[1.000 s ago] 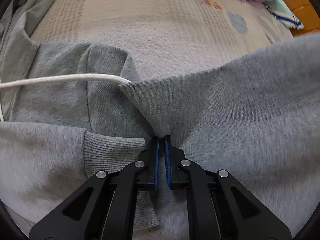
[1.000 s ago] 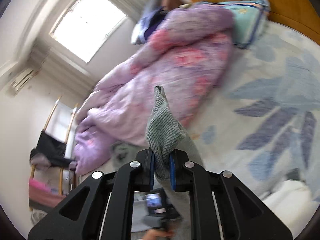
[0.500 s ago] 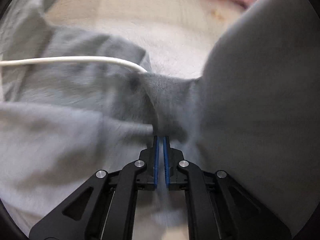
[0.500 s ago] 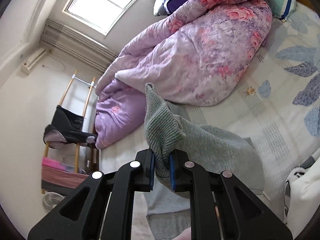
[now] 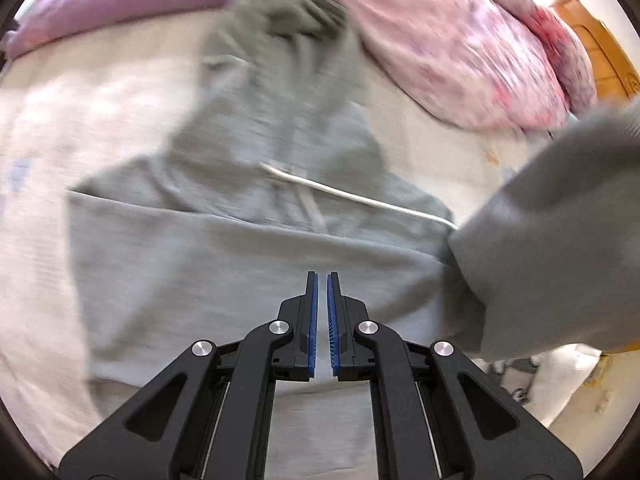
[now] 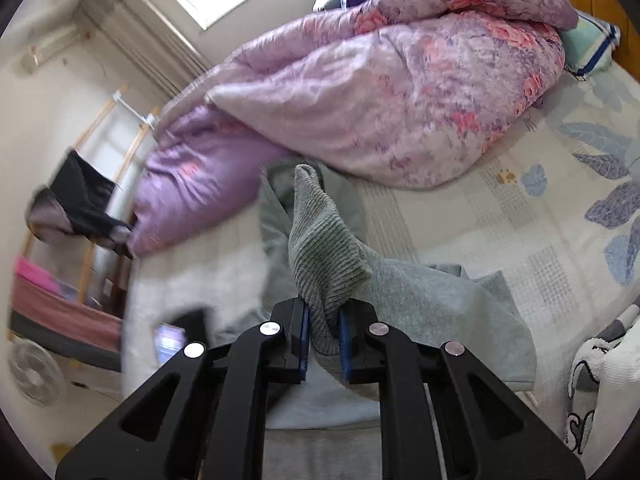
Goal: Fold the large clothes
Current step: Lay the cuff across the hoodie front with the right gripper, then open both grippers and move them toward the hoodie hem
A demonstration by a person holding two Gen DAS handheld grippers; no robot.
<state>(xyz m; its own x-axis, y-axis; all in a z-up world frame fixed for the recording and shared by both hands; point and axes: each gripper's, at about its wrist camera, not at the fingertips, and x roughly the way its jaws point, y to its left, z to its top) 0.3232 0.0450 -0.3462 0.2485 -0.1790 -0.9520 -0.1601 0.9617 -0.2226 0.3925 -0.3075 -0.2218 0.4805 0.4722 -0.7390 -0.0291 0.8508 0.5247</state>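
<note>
Left wrist view is motion-blurred, no writing readable; left gripper (image 5: 322, 276) jaws nearly closed, empty, above the grey hoodie (image 5: 248, 256), while right gripper (image 6: 323, 312) jaws clamp its ribbed cuff (image 6: 320, 248).

The left tool (image 5: 322, 280) fills the lower middle of its frame, pointing steeply downward. Its two black fingers stand nearly together, with only a thin slit between the blue pads (image 5: 313, 320), and nothing sits between them. The right tool (image 6: 323, 312) rises from the bottom centre of its frame, tilted downward at a gentler slant. Its blue pads press from both sides on the ribbed cuff (image 6: 320, 240) of a grey sleeve, which stands up above the fingertips.
</note>
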